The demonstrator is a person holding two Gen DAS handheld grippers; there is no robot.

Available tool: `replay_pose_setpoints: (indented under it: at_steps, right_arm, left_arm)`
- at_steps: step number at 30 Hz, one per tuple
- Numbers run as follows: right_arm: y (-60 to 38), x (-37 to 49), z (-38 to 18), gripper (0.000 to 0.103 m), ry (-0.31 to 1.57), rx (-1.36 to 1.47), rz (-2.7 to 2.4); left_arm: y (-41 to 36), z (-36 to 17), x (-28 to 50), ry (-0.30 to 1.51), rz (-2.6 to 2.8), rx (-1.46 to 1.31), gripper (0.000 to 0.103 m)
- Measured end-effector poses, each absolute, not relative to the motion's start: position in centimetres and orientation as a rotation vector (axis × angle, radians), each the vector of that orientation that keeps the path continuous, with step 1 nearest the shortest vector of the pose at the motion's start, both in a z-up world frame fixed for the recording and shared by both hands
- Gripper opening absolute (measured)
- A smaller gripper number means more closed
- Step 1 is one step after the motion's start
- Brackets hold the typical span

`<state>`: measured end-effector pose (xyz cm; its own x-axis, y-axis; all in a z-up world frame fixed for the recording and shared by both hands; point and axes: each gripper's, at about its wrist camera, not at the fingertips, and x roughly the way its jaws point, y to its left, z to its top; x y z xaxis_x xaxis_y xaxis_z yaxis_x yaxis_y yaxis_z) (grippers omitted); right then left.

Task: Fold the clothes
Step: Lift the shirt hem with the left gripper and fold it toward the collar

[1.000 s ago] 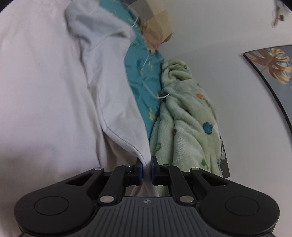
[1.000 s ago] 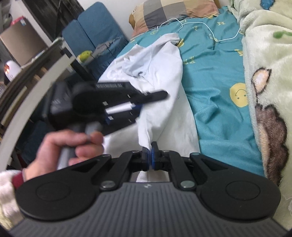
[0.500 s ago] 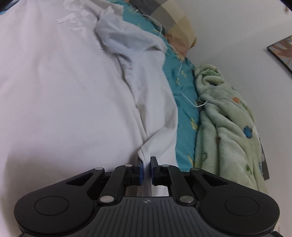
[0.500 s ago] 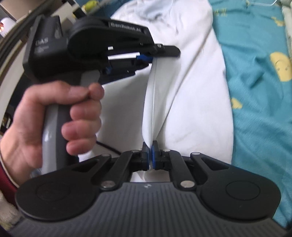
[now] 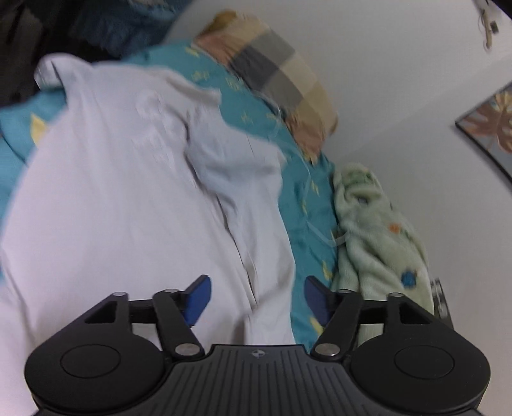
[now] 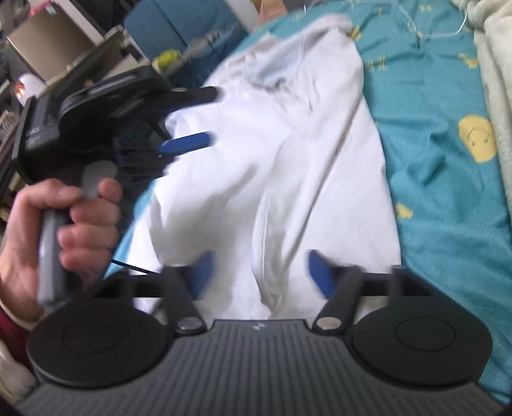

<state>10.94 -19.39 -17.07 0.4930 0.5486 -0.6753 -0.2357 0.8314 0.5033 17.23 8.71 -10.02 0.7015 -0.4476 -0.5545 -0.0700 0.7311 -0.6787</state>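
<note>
A white garment (image 5: 128, 204) lies spread on the bed, with a lengthwise fold running along its right side (image 6: 288, 179). My left gripper (image 5: 256, 297) hovers above it, its jaws opening wide, and the blue pads (image 5: 198, 297) press on nothing. In the right wrist view the left gripper (image 6: 204, 118) is raised over the garment's left part, held by a hand (image 6: 73, 217). My right gripper (image 6: 262, 275) is also opening. The garment's near edge lies loose between its pads (image 6: 320, 275), which do not touch it.
A teal sheet with yellow smileys (image 6: 448, 160) covers the bed. A green fleece blanket (image 5: 377, 243) is bunched along the wall side, a checked pillow (image 5: 281, 80) lies at the head, and a thin white cable (image 6: 441, 28) crosses the sheet. A blue seat (image 6: 179, 28) and shelves stand left.
Both grippers went from shut on the white garment's edge to wide open, letting it go. The left gripper lifted and drew back, and the garment now lies flatter on the bed.
</note>
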Motion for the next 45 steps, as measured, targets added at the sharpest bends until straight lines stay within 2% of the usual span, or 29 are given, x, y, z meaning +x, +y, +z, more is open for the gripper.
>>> replay_pose_setpoints:
  at_steps: [5, 9, 13, 20, 26, 28, 30, 31, 32, 39, 45]
  right_arm:
    - [-20.9, 11.1, -17.0, 0.075, 0.920, 0.463, 0.452]
    - [-21.3, 12.2, -17.8, 0.075, 0.912, 0.502, 0.415]
    - [-21.6, 13.4, -18.7, 0.075, 0.903, 0.524, 0.381]
    - [-21.4, 15.9, -20.4, 0.075, 0.905, 0.516, 0.320]
    - [-20.7, 17.4, -21.8, 0.076, 0.933, 0.478, 0.296]
    - [-20.6, 17.6, -21.9, 0.076, 0.930, 0.475, 0.292]
    - [-20.7, 17.7, -21.8, 0.076, 0.926, 0.480, 0.286]
    - [-20.7, 17.8, -21.8, 0.076, 0.924, 0.482, 0.284]
    - [-20.7, 17.8, -21.7, 0.076, 0.921, 0.485, 0.283]
    - [-21.3, 16.8, -20.1, 0.076, 0.856, 0.527, 0.305]
    - [-21.7, 15.9, -19.1, 0.076, 0.814, 0.538, 0.309]
  left_arm:
    - [16.6, -9.3, 20.9, 0.756, -0.021, -0.838, 0.078]
    - [23.3, -12.1, 24.2, 0.719, 0.123, -0.995, 0.078]
    - [28.3, -15.2, 27.7, 0.676, 0.195, -1.004, 0.078]
    - [31.8, -20.2, 33.1, 0.614, 0.179, -1.092, 0.075]
    - [32.9, -22.3, 37.6, 0.589, 0.194, -1.015, 0.074]
    - [33.4, -22.9, 38.4, 0.583, 0.219, -0.998, 0.061]
    - [33.6, -22.5, 38.7, 0.583, 0.232, -0.942, 0.031]
    - [33.6, -22.2, 38.8, 0.582, 0.239, -0.914, 0.024]
    - [33.5, -21.4, 38.9, 0.572, 0.240, -0.884, 0.013]
    - [29.1, -11.7, 39.9, 0.505, 0.189, -0.604, 0.007]
    - [16.6, -4.8, 40.2, 0.477, 0.049, -0.224, 0.007]
